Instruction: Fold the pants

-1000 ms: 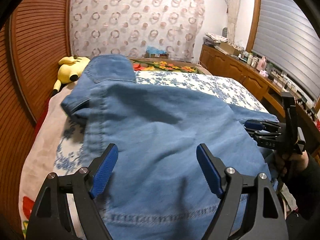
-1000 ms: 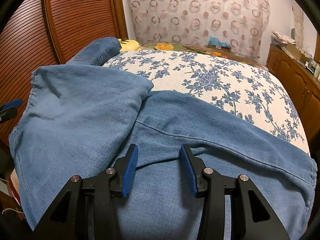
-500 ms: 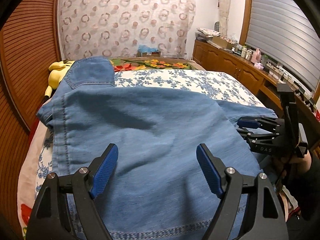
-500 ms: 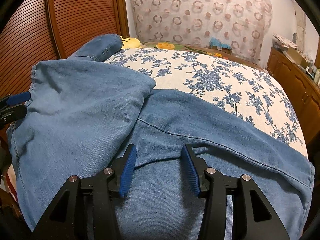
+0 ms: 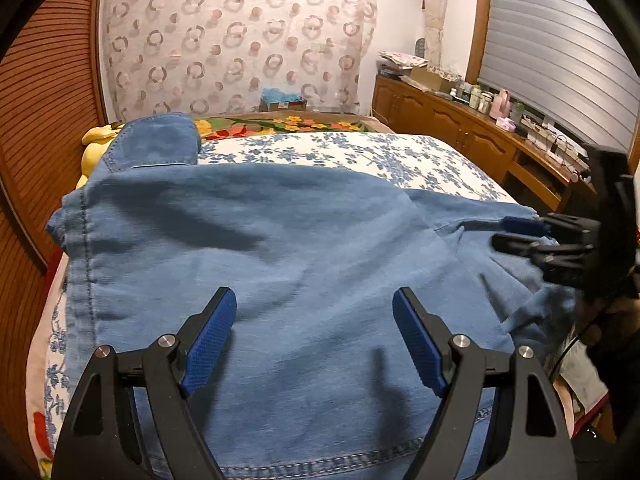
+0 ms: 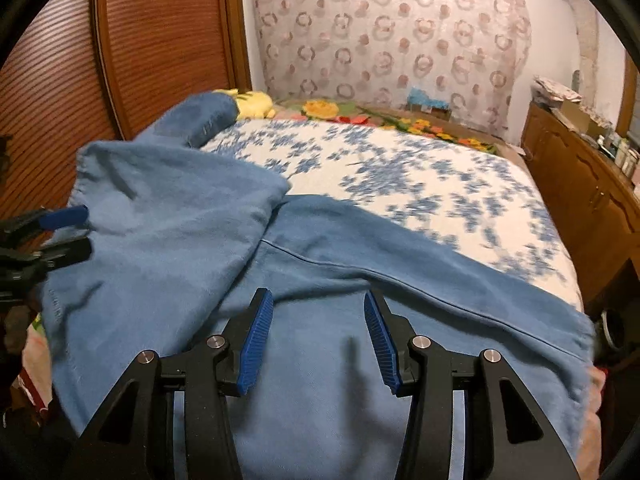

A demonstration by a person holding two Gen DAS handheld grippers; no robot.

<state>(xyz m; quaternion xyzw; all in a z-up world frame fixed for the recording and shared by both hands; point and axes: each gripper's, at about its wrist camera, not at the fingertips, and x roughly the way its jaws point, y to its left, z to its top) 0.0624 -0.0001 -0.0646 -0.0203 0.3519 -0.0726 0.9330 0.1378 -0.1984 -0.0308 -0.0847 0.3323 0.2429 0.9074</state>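
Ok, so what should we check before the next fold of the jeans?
1. Left hand-held gripper open with nothing pinched: ok.
2. Right hand-held gripper open above the denim, nothing pinched: ok.
3. Jeans lying flat: not ok, one part is lapped over the rest, with ripples near the right gripper.
4. Room on the bedspread beyond the jeans: ok.
5. Yellow plush toy clear of the jeans: not ok, the far leg end lies against it.
6. Hems lined up: cannot tell.
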